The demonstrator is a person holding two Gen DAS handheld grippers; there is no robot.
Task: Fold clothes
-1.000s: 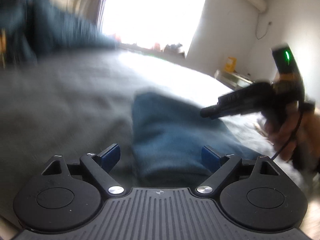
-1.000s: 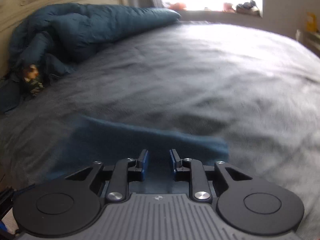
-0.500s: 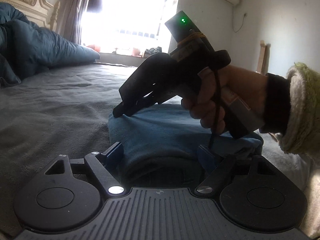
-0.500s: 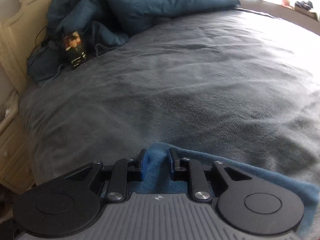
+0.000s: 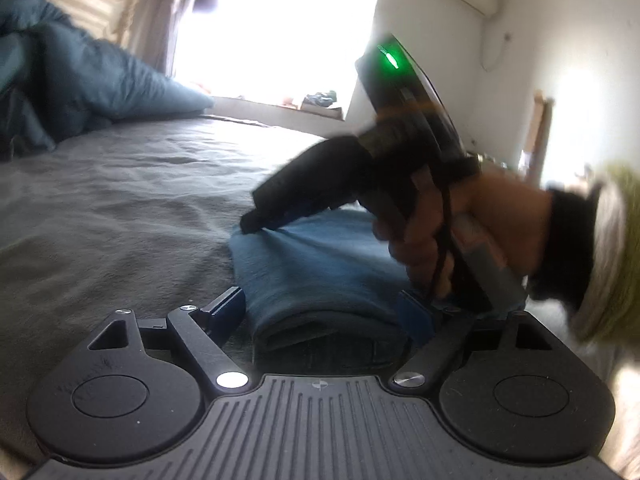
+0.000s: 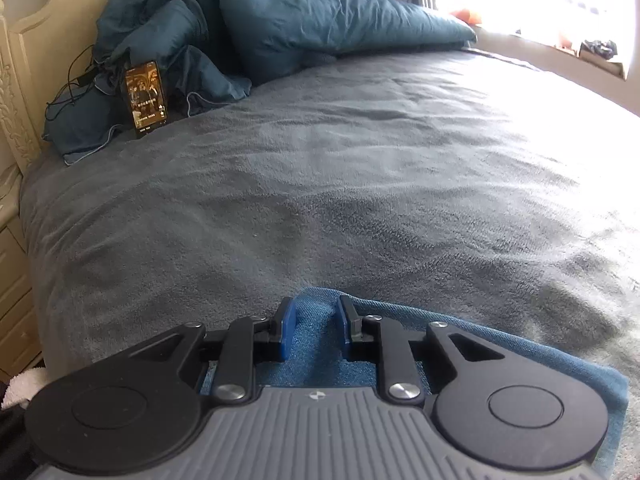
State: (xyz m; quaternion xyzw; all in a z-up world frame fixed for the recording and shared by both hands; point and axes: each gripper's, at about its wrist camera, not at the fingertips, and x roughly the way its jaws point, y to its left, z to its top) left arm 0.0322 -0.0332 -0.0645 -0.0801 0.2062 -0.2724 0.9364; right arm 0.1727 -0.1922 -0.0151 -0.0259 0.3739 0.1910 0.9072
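Observation:
A folded blue garment (image 5: 320,264) lies on the grey bed cover (image 5: 120,208). My left gripper (image 5: 324,308) straddles its near folded end. The jaws are opening, with the bundle between the fingers and not visibly squeezed. A hand in a green-and-white cuff holds my right gripper (image 5: 248,228), which reaches across the garment from the right. Its tip pinches the far left corner. In the right wrist view the right gripper (image 6: 314,312) is shut on a bunched edge of the blue garment (image 6: 500,356).
A rumpled teal duvet (image 6: 280,12) is piled against the cream headboard (image 6: 24,60). A phone (image 6: 145,98) with a lit screen and cables leans on it. A bedside cabinet (image 6: 12,280) stands at the left. The grey bed cover (image 6: 360,180) stretches to a bright window.
The right gripper swung in from the right across the garment and took hold of its far left corner. Its view turned toward the headboard. The left gripper stayed at the near end.

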